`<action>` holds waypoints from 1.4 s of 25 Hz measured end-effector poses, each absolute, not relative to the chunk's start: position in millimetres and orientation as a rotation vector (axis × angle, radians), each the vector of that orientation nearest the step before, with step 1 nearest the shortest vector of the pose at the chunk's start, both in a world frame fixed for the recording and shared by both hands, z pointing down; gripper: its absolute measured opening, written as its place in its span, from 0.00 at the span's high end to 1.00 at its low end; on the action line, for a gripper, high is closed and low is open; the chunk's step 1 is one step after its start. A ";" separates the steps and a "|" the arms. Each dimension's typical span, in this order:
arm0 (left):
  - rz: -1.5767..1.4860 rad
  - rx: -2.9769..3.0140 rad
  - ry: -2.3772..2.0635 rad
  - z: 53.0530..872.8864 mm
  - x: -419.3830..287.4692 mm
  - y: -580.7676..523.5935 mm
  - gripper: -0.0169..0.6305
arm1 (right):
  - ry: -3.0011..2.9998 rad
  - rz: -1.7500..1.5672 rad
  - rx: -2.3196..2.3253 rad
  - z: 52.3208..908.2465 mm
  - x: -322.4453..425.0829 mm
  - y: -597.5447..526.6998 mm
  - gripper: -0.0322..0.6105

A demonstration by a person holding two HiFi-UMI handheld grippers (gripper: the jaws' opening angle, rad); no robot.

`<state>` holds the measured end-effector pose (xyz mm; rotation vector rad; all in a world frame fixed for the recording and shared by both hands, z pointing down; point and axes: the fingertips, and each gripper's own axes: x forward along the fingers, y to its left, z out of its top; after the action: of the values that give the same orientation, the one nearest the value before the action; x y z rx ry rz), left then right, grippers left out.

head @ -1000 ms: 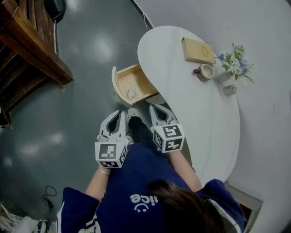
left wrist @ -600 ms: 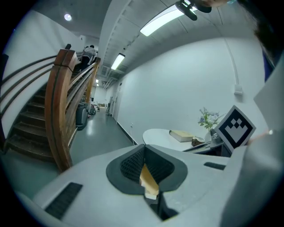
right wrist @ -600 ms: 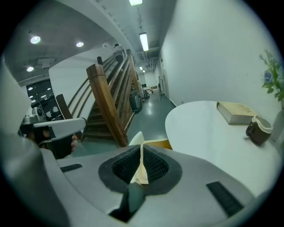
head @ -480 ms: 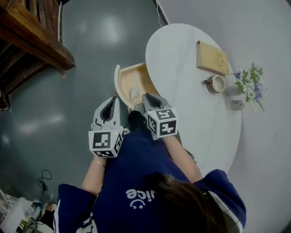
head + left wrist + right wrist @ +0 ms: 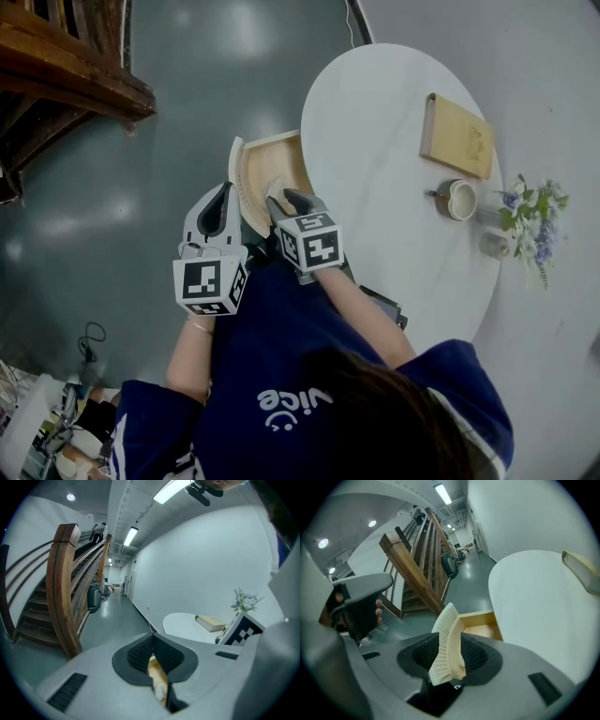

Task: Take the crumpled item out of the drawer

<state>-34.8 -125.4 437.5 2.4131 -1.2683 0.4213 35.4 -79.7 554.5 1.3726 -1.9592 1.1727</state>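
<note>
Right claw point(image 5: 450, 654) opening — drawer-front point(image 5: 444, 629) between, wad point(image 5: 278, 187) beyond

"Bright enough in here?"
"Plenty. Ceiling strip lights point(image 5: 173, 491) overhead, throwing pale glare patches on the glossy floor point(image 5: 141, 169). The white worktop point(image 5: 375, 122) looks evenly lit, soft shadows only."
"And the gripper views?"
"Fish-eyed, bent at the edges, black corners."

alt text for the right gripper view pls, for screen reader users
The right gripper has its jaws opening on either side of a ribbed, curved drawer front. The pale wooden drawer stands pulled out from under a white table. A wooden staircase rises behind, over a grey floor.
</note>
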 end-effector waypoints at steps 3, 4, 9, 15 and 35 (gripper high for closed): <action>0.431 2.391 -1.294 439.1 -32.6 -135.3 0.97 | -1.924 1.187 1.344 568.0 34.5 -84.6 0.71; 0.439 2.382 -1.296 440.2 -32.8 -135.6 0.97 | -1.909 1.194 1.334 572.4 33.9 -84.5 0.69; 0.469 2.350 -1.298 444.9 -32.9 -136.9 0.97 | -1.828 1.191 1.323 596.6 34.0 -82.7 0.66; 0.501 2.318 -1.290 451.3 -36.6 -129.8 0.97 | -1.722 1.284 1.306 627.0 31.2 -81.0 0.57; 0.481 2.213 -1.489 440.3 -105.9 -134.5 0.97 | -1.443 1.315 1.128 702.5 28.0 -82.1 0.45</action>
<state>-105.9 -134.5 440.3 2.2131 -1.4887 0.4810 28.0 -82.1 702.5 1.1280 -1.4431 1.3151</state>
